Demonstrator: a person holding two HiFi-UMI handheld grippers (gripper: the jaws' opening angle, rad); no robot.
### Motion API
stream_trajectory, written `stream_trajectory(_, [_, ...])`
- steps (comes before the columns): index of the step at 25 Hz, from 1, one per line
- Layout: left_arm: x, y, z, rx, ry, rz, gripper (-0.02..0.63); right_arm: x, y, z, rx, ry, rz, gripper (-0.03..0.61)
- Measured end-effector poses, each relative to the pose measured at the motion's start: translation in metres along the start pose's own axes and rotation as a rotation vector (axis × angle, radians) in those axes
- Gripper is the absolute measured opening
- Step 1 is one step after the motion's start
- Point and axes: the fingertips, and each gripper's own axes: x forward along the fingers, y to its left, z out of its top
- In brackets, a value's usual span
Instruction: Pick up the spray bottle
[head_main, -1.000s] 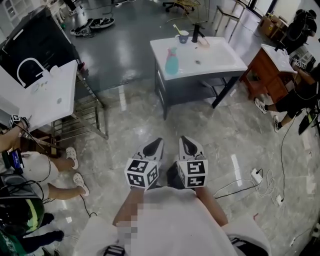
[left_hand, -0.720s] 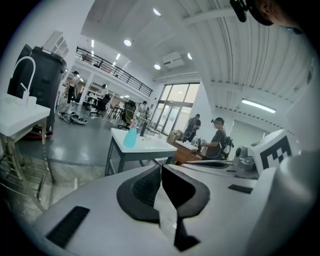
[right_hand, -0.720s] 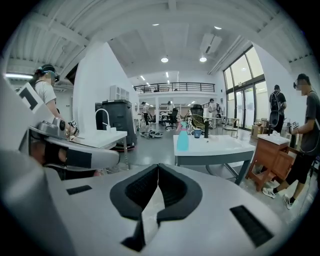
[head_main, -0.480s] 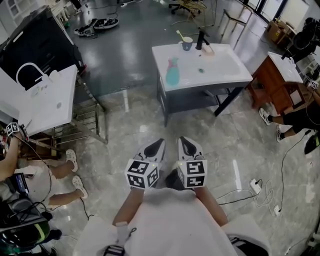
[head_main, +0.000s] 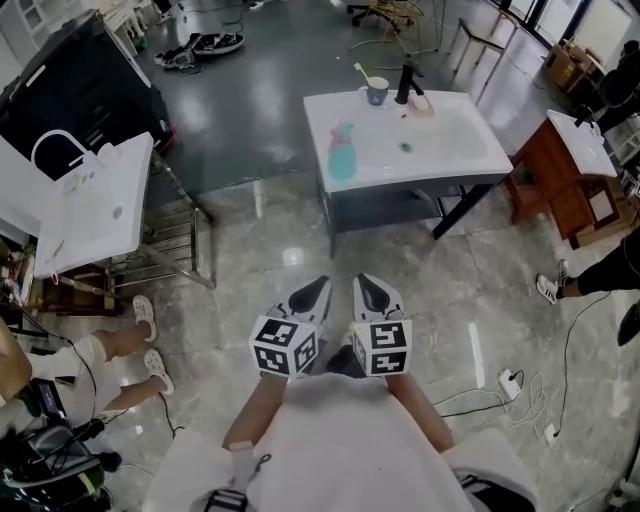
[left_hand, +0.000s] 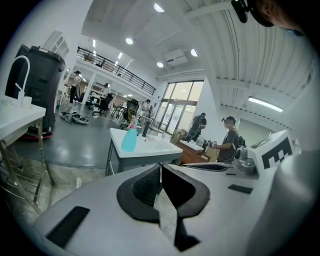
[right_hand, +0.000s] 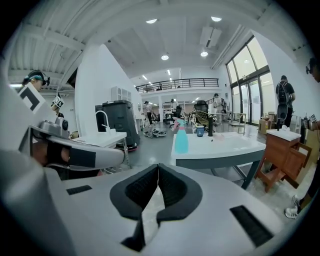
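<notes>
We are standing well back from the white desk (head_main: 455, 150). The spray bottle (head_main: 342, 152) is waiting on it, upright, near the desk's left front corner as the head view is showing it. A cup (head_main: 376, 93) and a dark tap (head_main: 404, 82) are sitting at the far edge, well apart from the bottle.

We are holding the left tongs (head_main: 317, 285) and the right tongs (head_main: 363, 282) side by side, low in front of us, over marble floor (head_main: 240, 260). Both are pinched fully together. In each gripper view the dark jaws are meeting at the tips with nothing between them, so neither is carrying anything. In the right gripper view the bottle is sitting almost dead ahead above the closed tips; in the left gripper view it is lying off to the left.

We are reading this as the approach, with the grasp not yet begun. The next move is calling for closing the gap to the desk. Then it is calling for spreading one pair of tongs, most likely the right, and bringing it in around the bottle's body below the pink trigger head.
</notes>
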Motion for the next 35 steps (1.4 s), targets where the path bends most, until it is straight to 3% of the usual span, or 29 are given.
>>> stream_trajectory(6, [0.023, -0.005, 0.013, -0.011, -0.038, 0.025, 0.032, 0.008, -0.028, 0.003, 0.007, 0.009, 0.028, 0.026])
stream_trajectory(16, [0.059, -0.012, 0.014, -0.019, -0.031, 0.076, 0.032, 0.022, -0.064, 0.001, 0.007, 0.013, 0.069, 0.026])
stream_trajectory(22, [0.075, -0.019, 0.013, 0.018, -0.024, 0.104, 0.032, 0.028, -0.082, -0.002, 0.015, 0.019, 0.089, 0.026])
stream_trajectory(31, [0.084, -0.011, 0.017, -0.021, -0.026, 0.146, 0.032, 0.039, -0.088, -0.001, 0.012, 0.031, 0.137, 0.026])
stream_trajectory(35, [0.085, -0.007, 0.021, -0.014, -0.028, 0.158, 0.032, 0.049, -0.088, -0.008, 0.066, 0.055, 0.167, 0.026])
